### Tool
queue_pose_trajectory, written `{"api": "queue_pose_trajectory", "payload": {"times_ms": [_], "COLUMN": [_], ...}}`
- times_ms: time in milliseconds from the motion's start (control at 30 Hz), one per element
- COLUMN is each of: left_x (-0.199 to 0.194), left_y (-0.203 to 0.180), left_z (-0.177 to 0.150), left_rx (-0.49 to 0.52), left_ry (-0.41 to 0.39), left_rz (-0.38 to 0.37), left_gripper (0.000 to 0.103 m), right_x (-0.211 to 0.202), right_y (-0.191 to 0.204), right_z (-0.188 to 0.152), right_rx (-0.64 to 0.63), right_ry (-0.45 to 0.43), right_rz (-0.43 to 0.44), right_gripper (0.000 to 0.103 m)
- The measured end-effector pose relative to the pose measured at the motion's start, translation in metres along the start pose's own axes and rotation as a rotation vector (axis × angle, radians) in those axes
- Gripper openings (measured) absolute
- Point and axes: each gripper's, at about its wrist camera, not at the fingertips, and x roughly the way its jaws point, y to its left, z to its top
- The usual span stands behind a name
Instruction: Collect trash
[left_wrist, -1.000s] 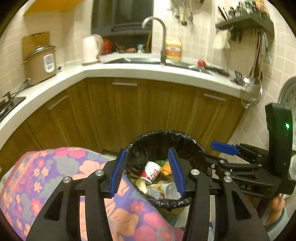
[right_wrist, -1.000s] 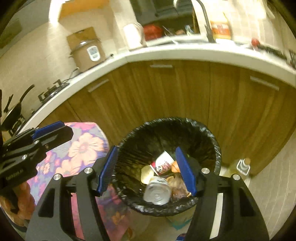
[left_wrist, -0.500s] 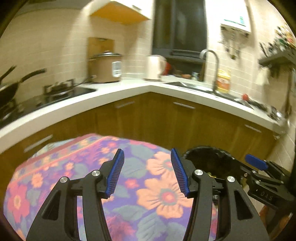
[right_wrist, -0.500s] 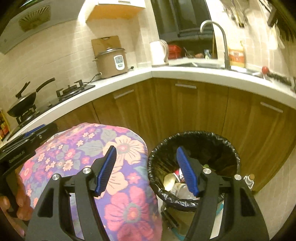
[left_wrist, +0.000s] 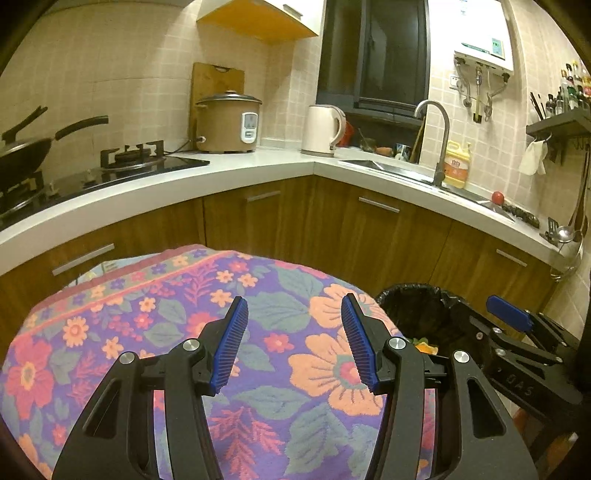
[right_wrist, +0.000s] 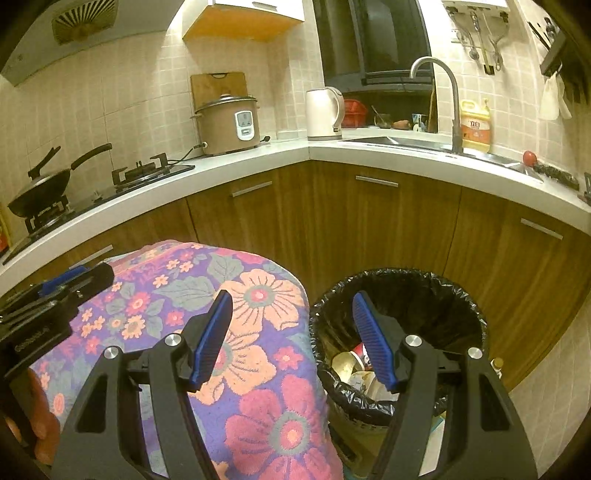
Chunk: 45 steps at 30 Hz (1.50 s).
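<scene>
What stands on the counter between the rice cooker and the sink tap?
A white electric kettle stands between the rice cooker and the tap, at the counter's corner; both wrist views show it.

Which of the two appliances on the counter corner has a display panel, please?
The brown rice cooker, left of the white kettle; the kettle's body is plain.

Left gripper (left_wrist: 294, 341) jaws spread, empty, above a flowered cloth (left_wrist: 177, 317) (black-lined bin (left_wrist: 417, 306) just right).
</scene>
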Motion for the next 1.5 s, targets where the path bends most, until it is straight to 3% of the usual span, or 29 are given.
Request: {"api": "queue_pose_trajectory", "payload": {"times_ms": [633, 967, 1233, 1500], "left_x": [-0.02, -0.017, -0.016, -0.016], "left_y": [0.016, 0.016, 0.016, 0.02], "left_z": [0.009, 0.008, 0.008, 0.009], "left_rx": [0.026, 0.037, 0.034, 0.022], "left_ry": [-0.074, -0.063, -0.06, -0.061], "left_rz": [-0.018, -0.028, -0.028, -0.031], "left_gripper": [0.063, 0.063, 0.072, 0.074], "right_x": [-0.003, -0.003, -0.002, -0.002], "right_y": [0.014, 0.015, 0.015, 0.015], "right_z": [-0.002, -0.003, -0.004, -0.004], "right_rx": [-0.025, -0.031, -0.027, -0.027], "right_ry": [0.0, 0.001, 0.005, 0.006], "right_rz": [0.001, -0.002, -0.002, -0.001], "right_gripper": [0.064, 0.064, 0.064, 0.064]}}
